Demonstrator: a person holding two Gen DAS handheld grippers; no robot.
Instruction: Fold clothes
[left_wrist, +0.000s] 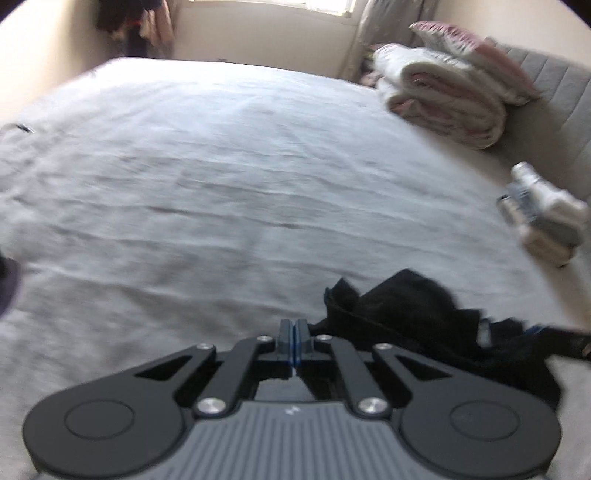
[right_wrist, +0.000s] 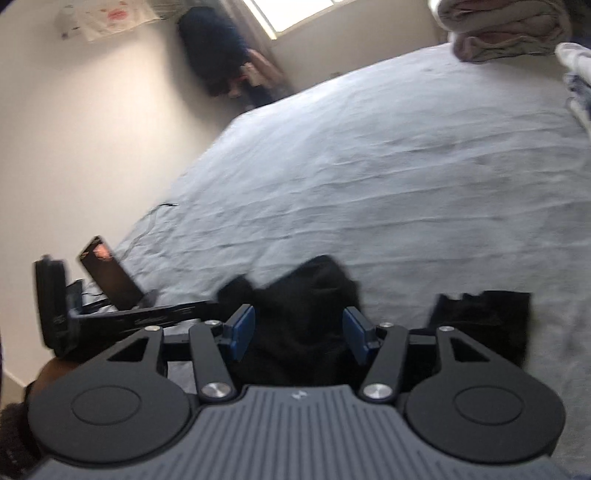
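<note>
Left wrist view: left gripper (left_wrist: 294, 338), fingers pressed together, empty, just beside a crumpled black garment (left_wrist: 402, 314) lying on the bed (left_wrist: 221, 166), unfolded. Right gripper (right_wrist: 300, 334), fingers spread astride the cloth, likely poised to pinch.

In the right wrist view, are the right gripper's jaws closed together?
No: the right gripper has its blue pads standing apart, with the black garment lying between them.
</note>
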